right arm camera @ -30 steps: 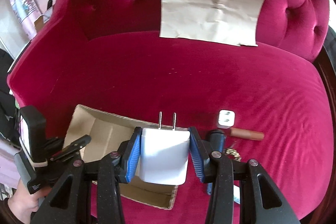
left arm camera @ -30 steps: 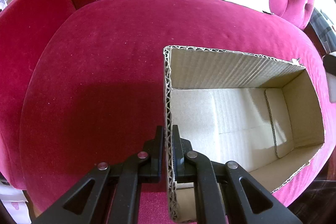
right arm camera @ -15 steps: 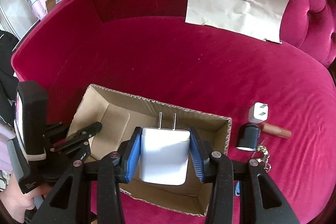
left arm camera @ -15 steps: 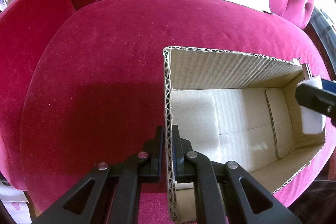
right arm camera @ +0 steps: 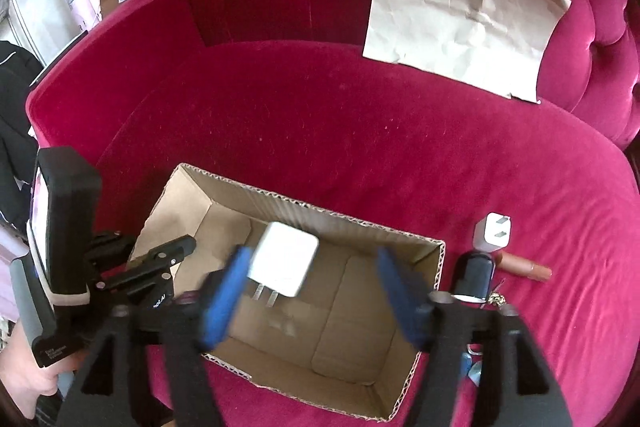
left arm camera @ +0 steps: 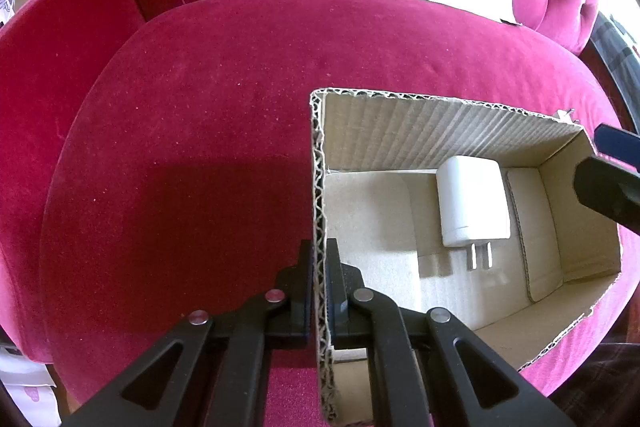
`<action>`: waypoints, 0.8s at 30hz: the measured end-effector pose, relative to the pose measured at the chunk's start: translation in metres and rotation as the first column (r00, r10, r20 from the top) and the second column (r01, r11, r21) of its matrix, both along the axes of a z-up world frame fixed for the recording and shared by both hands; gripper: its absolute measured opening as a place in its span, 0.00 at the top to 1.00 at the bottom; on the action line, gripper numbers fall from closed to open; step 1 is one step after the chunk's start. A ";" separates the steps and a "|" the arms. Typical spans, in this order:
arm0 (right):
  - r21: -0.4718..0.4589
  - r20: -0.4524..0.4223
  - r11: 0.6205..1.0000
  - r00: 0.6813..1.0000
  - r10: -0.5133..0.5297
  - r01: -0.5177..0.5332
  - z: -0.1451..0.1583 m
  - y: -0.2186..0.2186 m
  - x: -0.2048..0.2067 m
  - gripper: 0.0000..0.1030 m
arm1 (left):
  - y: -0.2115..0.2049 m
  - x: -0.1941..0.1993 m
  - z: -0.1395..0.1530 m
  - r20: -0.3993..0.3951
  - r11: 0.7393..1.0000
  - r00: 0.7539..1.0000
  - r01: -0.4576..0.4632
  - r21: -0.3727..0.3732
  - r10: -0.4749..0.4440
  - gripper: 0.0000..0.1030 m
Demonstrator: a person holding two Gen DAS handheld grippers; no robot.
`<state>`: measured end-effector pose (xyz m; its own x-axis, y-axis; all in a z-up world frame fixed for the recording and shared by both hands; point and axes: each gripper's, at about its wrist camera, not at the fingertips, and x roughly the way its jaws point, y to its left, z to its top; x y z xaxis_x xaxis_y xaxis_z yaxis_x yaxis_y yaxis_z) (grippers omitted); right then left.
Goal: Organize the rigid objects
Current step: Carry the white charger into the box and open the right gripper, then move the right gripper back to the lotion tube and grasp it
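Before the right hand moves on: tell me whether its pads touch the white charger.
Apart. The right wrist view shows the right gripper jaws opening, blue pads spread wide, and the charger loose over the box floor.

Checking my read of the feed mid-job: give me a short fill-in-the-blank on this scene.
1. The white charger is inside the ____.
2. The left gripper is shut on the box's ____.
3. The right gripper's pads are ____ in colour.
4. A second, smaller charger lies on the ____.

Missing: box; wall; blue; sofa
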<state>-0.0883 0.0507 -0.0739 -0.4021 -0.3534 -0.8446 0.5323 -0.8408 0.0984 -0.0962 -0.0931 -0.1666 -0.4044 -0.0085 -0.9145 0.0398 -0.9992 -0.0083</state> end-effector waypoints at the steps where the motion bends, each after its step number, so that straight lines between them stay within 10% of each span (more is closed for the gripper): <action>1: 0.000 -0.009 1.000 1.000 -0.004 0.004 0.001 0.001 0.000 0.18 | 0.000 -0.001 0.000 -0.001 1.000 1.000 0.000 -0.001 0.000 0.95; 5: 0.000 -0.031 1.000 0.999 -0.011 0.011 0.005 0.002 -0.001 0.01 | 0.000 -0.003 0.000 -0.001 1.000 1.000 0.000 0.001 0.000 0.95; 24: 0.021 -0.047 0.992 0.992 -0.120 0.121 0.017 0.050 -0.002 0.00 | 0.012 -0.007 -0.003 -0.005 1.000 1.000 -0.010 -0.012 0.010 0.96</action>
<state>-0.0906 0.1004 -0.0573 -0.4788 -0.2804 -0.8319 0.4304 -0.9009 0.0559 -0.1034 -0.0808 -0.1699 -0.4088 -0.0237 -0.9123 0.0497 -0.9988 0.0037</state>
